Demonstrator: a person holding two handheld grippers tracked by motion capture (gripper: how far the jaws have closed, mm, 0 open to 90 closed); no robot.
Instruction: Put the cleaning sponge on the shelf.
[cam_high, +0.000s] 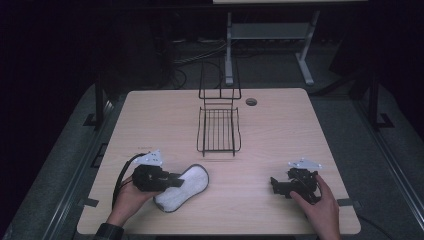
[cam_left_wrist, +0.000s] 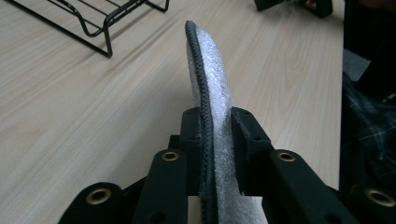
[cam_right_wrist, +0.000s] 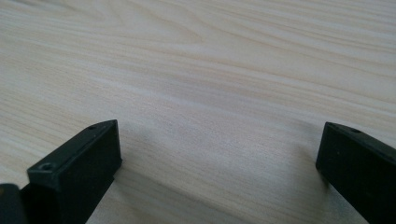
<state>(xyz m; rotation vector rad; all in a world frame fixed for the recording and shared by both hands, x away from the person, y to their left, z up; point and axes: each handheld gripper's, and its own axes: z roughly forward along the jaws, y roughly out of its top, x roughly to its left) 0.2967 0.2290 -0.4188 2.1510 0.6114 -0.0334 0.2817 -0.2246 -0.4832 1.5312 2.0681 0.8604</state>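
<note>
Fleecy white lining edged with dark trim marks the insole (cam_high: 182, 187), which lies on the near left part of the wooden table (cam_high: 280, 130). At the left of the high view, the left gripper (cam_high: 176, 180) reaches in from the person's left hand (cam_high: 131, 196), and its jaws are pinched on the heel end of the insole. The left gripper view confirms this: the insole (cam_left_wrist: 208, 88) stands on edge between the two black jaws, both pads pressing its sides, with its toe end pointing away over the table. Whether it has left the surface yet cannot be told from these pictures.

Farther along, at the middle of the table towards the far edge, stands a black wire rack (cam_high: 218, 129), empty and well apart from the insole. It looks like the likely destination, though that is a judgement only.

On the right, the right gripper (cam_high: 274, 186) rests low over the bare wood in the person's right hand (cam_high: 322, 202), its jaws spread wide with nothing between them.

The grasp appears made; lifting, carrying and setting the insole down all seem left to do.
</note>
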